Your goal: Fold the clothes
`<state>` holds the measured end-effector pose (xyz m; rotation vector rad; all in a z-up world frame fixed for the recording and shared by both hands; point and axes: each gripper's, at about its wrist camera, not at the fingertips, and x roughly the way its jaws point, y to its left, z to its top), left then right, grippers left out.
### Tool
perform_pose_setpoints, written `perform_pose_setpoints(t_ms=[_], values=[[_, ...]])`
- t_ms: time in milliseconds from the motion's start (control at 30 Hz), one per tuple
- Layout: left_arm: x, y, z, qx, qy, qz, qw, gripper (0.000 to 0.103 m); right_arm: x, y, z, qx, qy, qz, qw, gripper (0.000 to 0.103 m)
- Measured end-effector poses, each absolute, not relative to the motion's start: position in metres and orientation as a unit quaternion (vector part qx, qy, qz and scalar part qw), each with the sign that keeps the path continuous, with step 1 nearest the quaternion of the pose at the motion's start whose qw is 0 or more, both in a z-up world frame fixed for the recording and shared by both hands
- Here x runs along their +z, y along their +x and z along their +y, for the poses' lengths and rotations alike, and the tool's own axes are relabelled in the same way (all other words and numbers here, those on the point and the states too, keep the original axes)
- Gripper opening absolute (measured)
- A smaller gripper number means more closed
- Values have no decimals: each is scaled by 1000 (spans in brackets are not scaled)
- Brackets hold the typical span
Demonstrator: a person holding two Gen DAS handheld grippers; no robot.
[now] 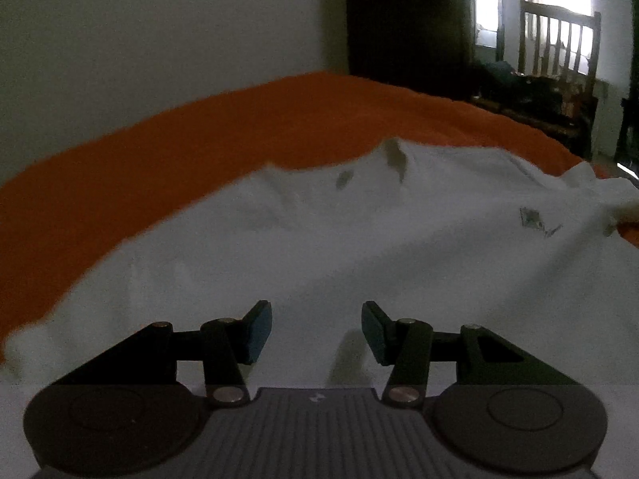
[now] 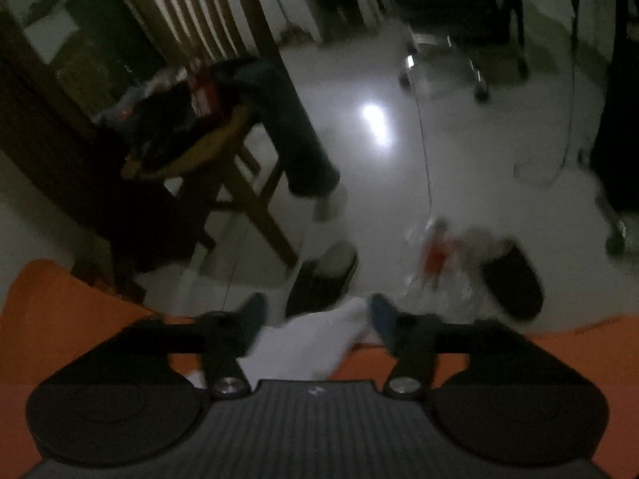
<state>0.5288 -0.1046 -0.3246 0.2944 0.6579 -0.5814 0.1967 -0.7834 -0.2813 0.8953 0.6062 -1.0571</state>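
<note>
Left wrist view: left gripper (image 1: 316,329) low over a white shirt (image 1: 359,247), jaws spread wide, nothing between them, only cloth beneath. Shirt spread flat across an orange bed cover (image 1: 159,147), reaching from the near edge of the bed toward the far edge, wrinkled along its far hem. Small dark marks on the cloth, too blurred to read. Right end of the shirt bunched up and cut off at the frame edge. Past the far edge of the bed, a plain wall (image 1: 159,32), a dark doorway, and a wooden chair (image 1: 559,44) against a bright window, its seat piled with dark things hard to make out.

Right wrist view: dim and smeared by motion blur. Right gripper (image 2: 317,317) at the edge of the bed, jaws apart, a fold of the white shirt lying between the blue pads (image 2: 383,315); touching the right pad, apart from the left. Cannot tell whether pinched. Rest of the shirt hidden under the gripper body. Beyond the bed edge, pale floor (image 2: 399,179) with a light glare, two dark slippers (image 2: 323,279), a wooden chair draped with dark clothes, and a reddish smear impossible to identify.
</note>
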Motion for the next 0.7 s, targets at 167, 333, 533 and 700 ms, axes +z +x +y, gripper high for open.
perform_pose_setpoints(t_ms=[167, 333, 533, 700], values=[[-351, 521, -89, -276, 117, 291, 908, 71, -323, 155, -757, -400, 447, 304, 740, 67], [-357, 518, -86, -266, 106, 282, 916, 77, -354, 156, -746, -377, 509, 216, 743, 66], [-358, 519, -83, -268, 91, 285, 916, 77, -386, 154, -794, -394, 623, 112, 667, 61], [-359, 519, -83, -268, 90, 285, 916, 77, -410, 168, -821, -421, 650, 137, 618, 61]])
